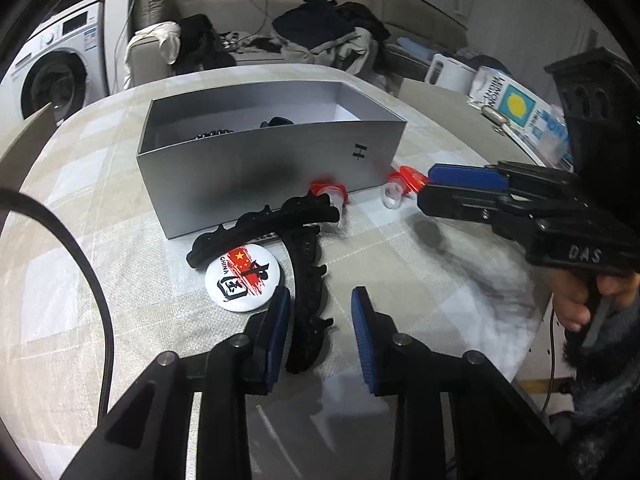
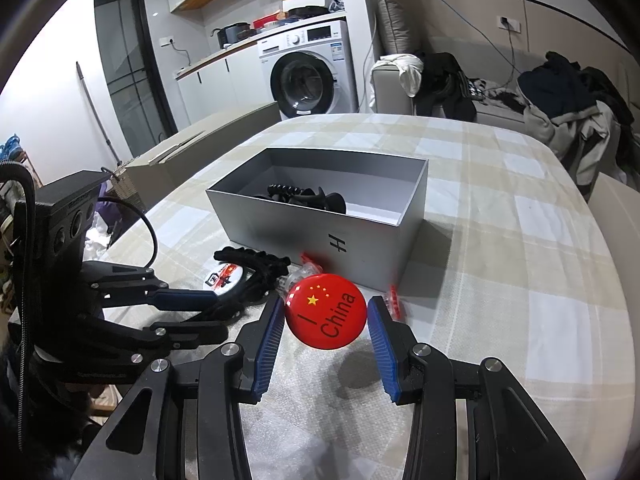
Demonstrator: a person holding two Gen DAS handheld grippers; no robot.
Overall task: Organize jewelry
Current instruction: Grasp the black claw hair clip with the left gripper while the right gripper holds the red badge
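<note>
Beige checked cloth (image 2: 500,208) covers the table I'm working on, with a washing machine (image 2: 308,76) and a clothes-strewn sofa beyond it. At the table's middle stands an open silver-grey cardboard box (image 2: 320,236) with black hair pieces (image 2: 308,196) lying inside.

My right gripper (image 2: 328,308) holds a round glossy red badge printed with stars and "I China" (image 2: 326,320). It sits flat-on between my blue ribbed pads (image 2: 268,340), each edge against a pad, just near of the box's front wall. It is clear of the cloth and throws a shadow below.

My left gripper (image 1: 320,300) reaches over a black toothed plastic headband (image 1: 310,280) lying on the cloth near of the box. The band runs lengthwise between my fingers, close against the left pad, with bare cloth showing between it and the right pad, so the fingers are spread and not yet pinching it. A second black headband (image 1: 264,224) crosses it at the far end. A white round badge marked "CHINA" (image 1: 244,278) lies just left of my left finger, touching both bands. Two small red-and-clear plastic pieces (image 1: 330,190) rest against the foot of the box.
</note>
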